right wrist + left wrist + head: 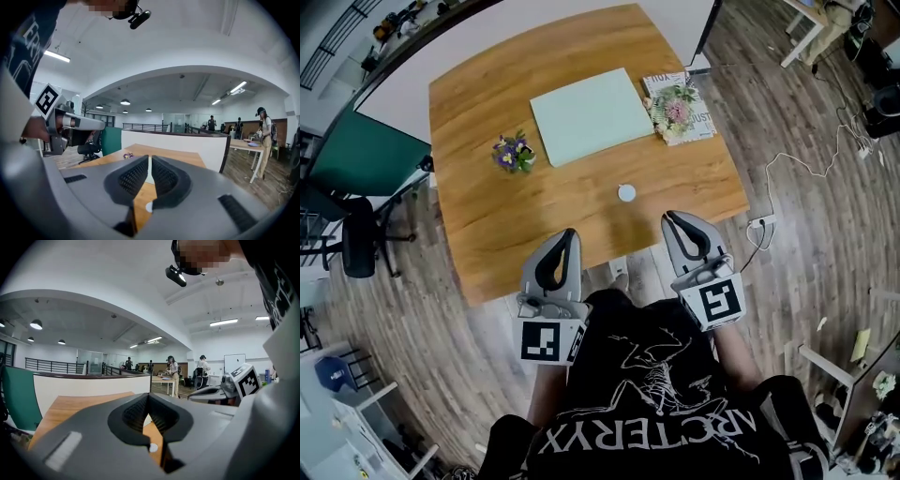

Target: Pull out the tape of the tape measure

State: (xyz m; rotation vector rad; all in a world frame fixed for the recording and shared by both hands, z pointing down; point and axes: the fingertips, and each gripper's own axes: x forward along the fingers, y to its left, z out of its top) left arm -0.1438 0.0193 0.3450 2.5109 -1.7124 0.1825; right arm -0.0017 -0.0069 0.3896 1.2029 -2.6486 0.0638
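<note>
Tape measure (626,193), small, round and white, alone on the wooden surface (478,216), toward its near edge, ahead of the gap between the two tongs. Nearest, tips at that near edge: left tongs (571,233) and right tongs (667,217), each pressed together, pinching nothing, neither touching the tape measure. Farther back, a small bunch of purple flowers (514,153), a pale green mat (591,114), and a flowered magazine (680,108) just beside the mat.
</note>
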